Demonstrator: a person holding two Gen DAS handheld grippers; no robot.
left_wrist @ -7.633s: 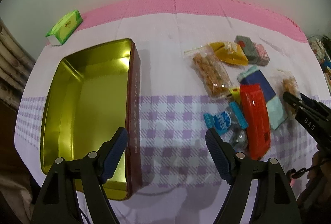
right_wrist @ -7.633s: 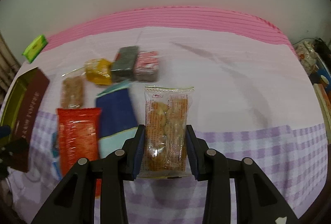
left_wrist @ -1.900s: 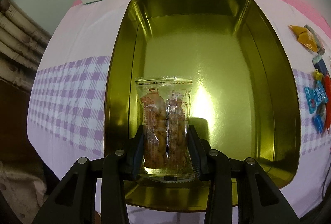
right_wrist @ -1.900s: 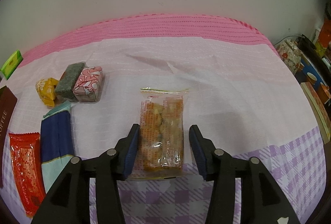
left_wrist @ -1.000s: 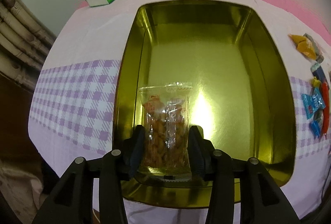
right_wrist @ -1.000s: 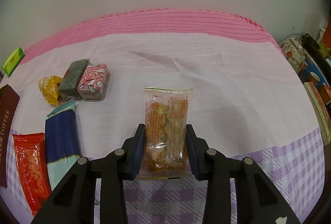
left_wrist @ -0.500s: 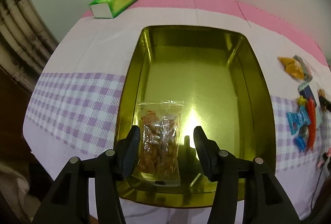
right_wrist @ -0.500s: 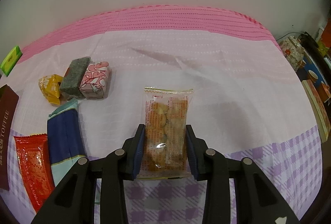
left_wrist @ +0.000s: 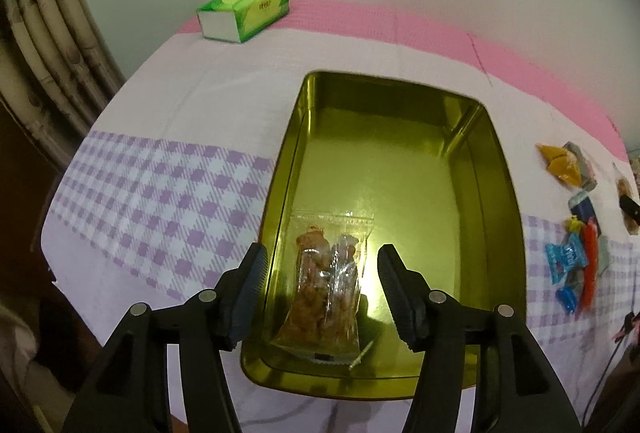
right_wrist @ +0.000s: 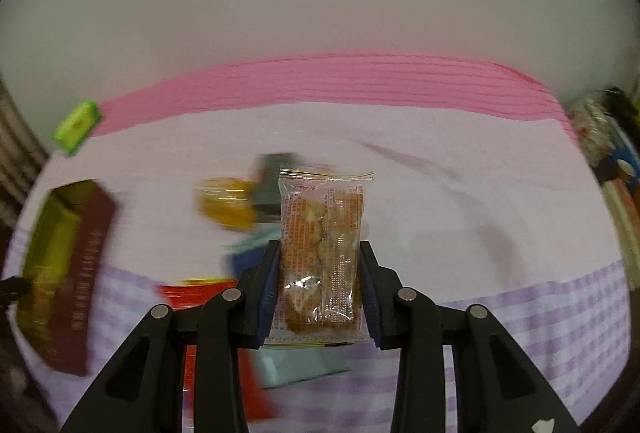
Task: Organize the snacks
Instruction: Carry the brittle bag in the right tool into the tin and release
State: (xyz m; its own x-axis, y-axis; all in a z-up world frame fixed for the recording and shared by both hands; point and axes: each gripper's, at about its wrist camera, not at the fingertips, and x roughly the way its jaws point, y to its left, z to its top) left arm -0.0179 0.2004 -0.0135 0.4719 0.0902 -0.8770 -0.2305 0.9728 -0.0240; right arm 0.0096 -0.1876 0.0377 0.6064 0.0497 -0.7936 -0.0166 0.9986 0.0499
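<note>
A gold tin [left_wrist: 500,169] lies open on the table. A clear packet of brown biscuits [left_wrist: 326,277] rests on the tin's floor at its near end. My left gripper [left_wrist: 320,291] hangs above that packet with its jaws opening, its pads clear of the wrapper on both sides. My right gripper [right_wrist: 320,287] is shut on a second clear biscuit packet [right_wrist: 322,249], held upright above the tablecloth. The tin [right_wrist: 60,253], with a dark red outer wall, shows blurred at the left of the right wrist view.
A green tissue box [left_wrist: 244,11] sits at the table's far left. Loose snacks lie right of the tin: a yellow packet [left_wrist: 558,163], blue sweets [left_wrist: 566,259], a red bar [left_wrist: 588,265]. Under the right gripper are a yellow packet [right_wrist: 228,207], a navy packet [right_wrist: 248,261], a red bar [right_wrist: 192,293].
The left gripper has let go of its biscuit packet, which now lies in the tin, and has drawn back and up. The right gripper has lifted its packet and swung left.
</note>
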